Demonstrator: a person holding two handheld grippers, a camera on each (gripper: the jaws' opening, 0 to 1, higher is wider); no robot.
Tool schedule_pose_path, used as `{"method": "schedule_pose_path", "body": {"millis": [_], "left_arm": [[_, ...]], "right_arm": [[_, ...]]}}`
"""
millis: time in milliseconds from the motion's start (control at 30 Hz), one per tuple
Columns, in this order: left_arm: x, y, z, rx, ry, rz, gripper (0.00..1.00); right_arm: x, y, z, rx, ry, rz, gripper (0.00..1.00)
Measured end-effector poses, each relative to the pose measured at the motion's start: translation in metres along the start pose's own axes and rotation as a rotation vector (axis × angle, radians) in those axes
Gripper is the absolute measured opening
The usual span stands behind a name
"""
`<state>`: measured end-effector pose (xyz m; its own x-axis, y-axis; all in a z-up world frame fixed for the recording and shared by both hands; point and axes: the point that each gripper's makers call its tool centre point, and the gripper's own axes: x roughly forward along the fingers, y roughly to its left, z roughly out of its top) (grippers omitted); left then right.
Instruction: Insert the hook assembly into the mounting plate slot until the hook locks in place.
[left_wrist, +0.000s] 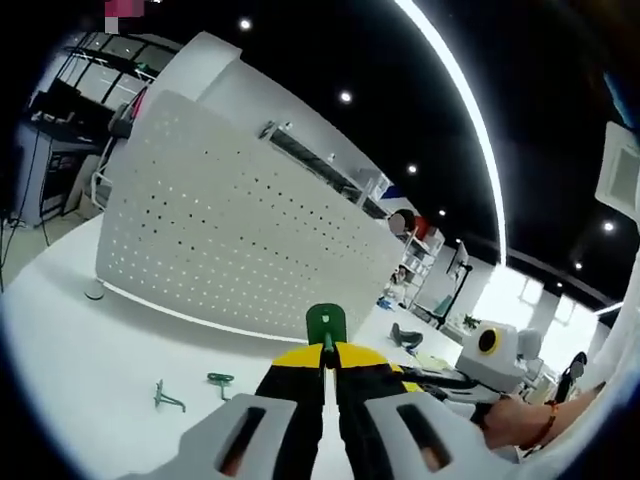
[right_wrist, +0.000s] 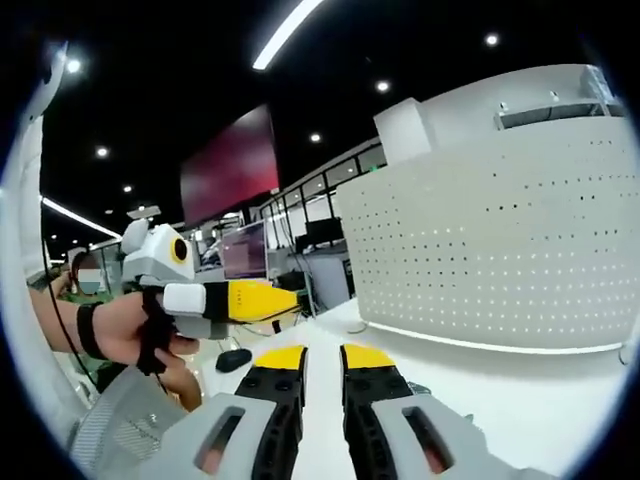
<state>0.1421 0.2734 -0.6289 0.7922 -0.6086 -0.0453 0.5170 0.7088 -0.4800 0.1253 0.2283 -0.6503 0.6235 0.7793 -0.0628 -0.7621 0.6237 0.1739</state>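
Gripping a green hook (left_wrist: 325, 322) between closed yellow-tipped jaws, left gripper (left_wrist: 327, 352) aiming toward the white perforated mounting plate (left_wrist: 230, 230) standing upright on the white table (left_wrist: 70, 380). Holding the hook by its lower part, with the flat green head poking up above the fingertips, short of the panel and not yet touching it. Lying flat on the table to the left of the jaws, two more green hooks (left_wrist: 170, 397) and (left_wrist: 221, 381), near each other and apart from the plate's base.

Hovering low over the tabletop in the right gripper view, right gripper (right_wrist: 322, 358) carrying nothing, jaws standing narrowly apart with a slim gap between the yellow tips. Facing the same plate (right_wrist: 490, 240) from the other side, with the left gripper (right_wrist: 245, 300) reaching in from the left, wrapped by a person's hand (right_wrist: 140, 335).

Risking, judging from here, a missed slot: holes being small and closely spaced, a slightly tilted approach likely jamming the head against the sheet rather than seating it. Risking also a slip of the hook in such a shallow pinch, or a push tipping the freestanding panel, with nothing bracing it.
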Motion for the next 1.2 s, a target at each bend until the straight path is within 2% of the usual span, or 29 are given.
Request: {"method": "schedule_pose_path", "body": {"millis": [267,400,467,667,833,1067,1200], "left_arm": [[0.004,0.003,0.007,0.072,-0.013,0.038,0.03],[0.005,0.005,0.010,0.091,-0.016,0.053,0.03],[0.005,0.006,0.013,0.125,-0.015,0.064,0.03],[0.005,0.013,0.025,0.163,-0.039,0.109,0.03],[0.010,0.018,0.036,0.209,-0.036,0.158,0.03],[0.021,0.020,0.046,0.283,-0.031,0.186,0.03],[0.024,0.024,0.052,0.317,-0.032,0.209,0.03]], "right_arm": [[-0.010,-0.009,-0.002,-0.036,0.036,-0.053,0.19],[-0.014,-0.013,0.000,-0.042,0.038,-0.082,0.25],[-0.016,-0.016,-0.003,-0.040,0.049,-0.103,0.29],[-0.023,-0.019,-0.002,-0.016,0.039,-0.136,0.36],[-0.028,-0.021,-0.003,-0.006,0.045,-0.157,0.40],[-0.038,-0.026,0.004,-0.008,0.028,-0.198,0.48],[-0.045,-0.027,0.005,-0.007,0.025,-0.211,0.48]]}}
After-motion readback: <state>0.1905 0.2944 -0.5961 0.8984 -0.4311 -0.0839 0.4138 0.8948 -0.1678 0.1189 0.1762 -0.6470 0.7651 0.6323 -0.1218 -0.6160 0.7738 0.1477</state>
